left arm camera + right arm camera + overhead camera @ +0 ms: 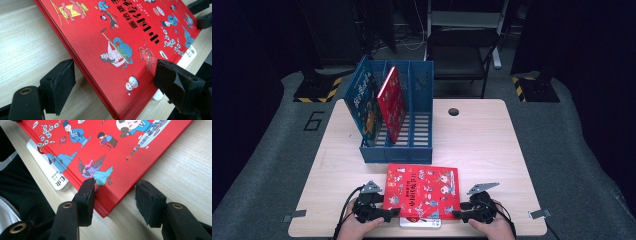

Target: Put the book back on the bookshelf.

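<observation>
Jaws on both grippers are sitting spread, each straddling a near corner of the red picture book (pixel 422 192): left gripper (pixel 379 214) at its left corner, right gripper (pixel 463 214) at its right, equally near, its long axis running between them, just in front of the blue file rack (pixel 397 152).

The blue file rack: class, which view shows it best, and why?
The high view: the blue file rack stands whole behind the flat red book. Both gripper views look at that book's cover and the table.
</observation>
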